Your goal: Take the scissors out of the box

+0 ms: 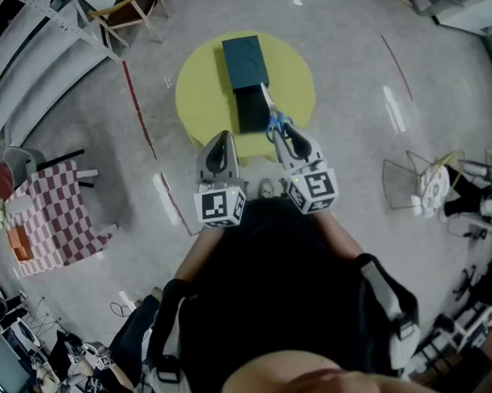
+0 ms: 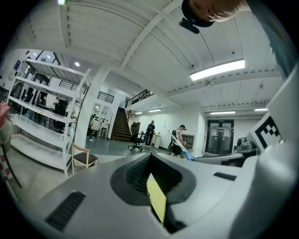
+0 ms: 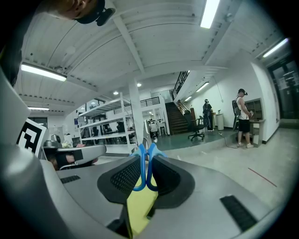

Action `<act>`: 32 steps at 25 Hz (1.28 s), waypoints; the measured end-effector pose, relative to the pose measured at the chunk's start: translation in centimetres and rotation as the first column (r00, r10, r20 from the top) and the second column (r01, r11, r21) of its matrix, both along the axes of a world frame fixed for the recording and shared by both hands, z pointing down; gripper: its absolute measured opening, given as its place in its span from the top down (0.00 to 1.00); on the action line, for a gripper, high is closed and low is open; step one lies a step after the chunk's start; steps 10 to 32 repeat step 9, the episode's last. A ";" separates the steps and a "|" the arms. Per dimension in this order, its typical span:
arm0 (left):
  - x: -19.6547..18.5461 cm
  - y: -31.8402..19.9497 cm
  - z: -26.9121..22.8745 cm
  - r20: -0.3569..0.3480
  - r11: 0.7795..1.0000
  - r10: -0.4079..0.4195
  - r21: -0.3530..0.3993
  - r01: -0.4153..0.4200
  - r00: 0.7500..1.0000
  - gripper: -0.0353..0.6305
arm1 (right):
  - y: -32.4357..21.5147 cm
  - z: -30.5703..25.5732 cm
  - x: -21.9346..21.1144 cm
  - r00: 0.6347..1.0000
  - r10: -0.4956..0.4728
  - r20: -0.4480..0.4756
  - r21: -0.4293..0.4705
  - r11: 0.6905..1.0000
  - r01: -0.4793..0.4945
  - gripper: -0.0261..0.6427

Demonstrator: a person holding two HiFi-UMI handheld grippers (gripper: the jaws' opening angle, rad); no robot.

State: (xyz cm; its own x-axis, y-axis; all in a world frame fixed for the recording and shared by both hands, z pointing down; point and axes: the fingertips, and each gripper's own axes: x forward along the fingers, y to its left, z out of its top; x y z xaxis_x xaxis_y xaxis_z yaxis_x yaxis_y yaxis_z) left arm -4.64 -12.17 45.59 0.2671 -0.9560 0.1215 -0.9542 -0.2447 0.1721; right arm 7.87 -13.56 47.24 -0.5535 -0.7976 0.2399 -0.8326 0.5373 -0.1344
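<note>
Your dark shirt [image 1: 267, 282] fills six o'clock. Ahead at eleven, your left gripper [image 1: 224, 140] is closed on nothing above the round yellow desk [image 1: 198, 92]. At one o'clock, your right gripper [image 1: 284, 135] pinches the blue plastic loops of the steel-bladed scissors [image 1: 271, 119]. Their blades aim toward eleven, over the open dark blue rectangular box [image 1: 245, 61]. They look light and stiff, but the smooth loops could swivel, so gripping both loops together near the pivot seems safest.

Industrial lab hall: shelving [image 2: 43, 114], staircase [image 2: 120, 127]
</note>
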 end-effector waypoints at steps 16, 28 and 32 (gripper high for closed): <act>0.4 0.0 -0.1 0.003 1.000 0.000 -0.002 0.000 1.000 0.96 | -0.1 -0.4 0.4 1.000 0.001 0.001 0.001 1.000 -0.001 0.84; 0.4 0.0 -0.1 0.003 1.000 0.000 -0.002 0.000 1.000 0.96 | -0.1 -0.4 0.4 1.000 0.001 0.001 0.001 1.000 -0.001 0.84; 0.4 0.0 -0.1 0.003 1.000 0.000 -0.002 0.000 1.000 0.96 | -0.1 -0.4 0.4 1.000 0.001 0.001 0.001 1.000 -0.001 0.84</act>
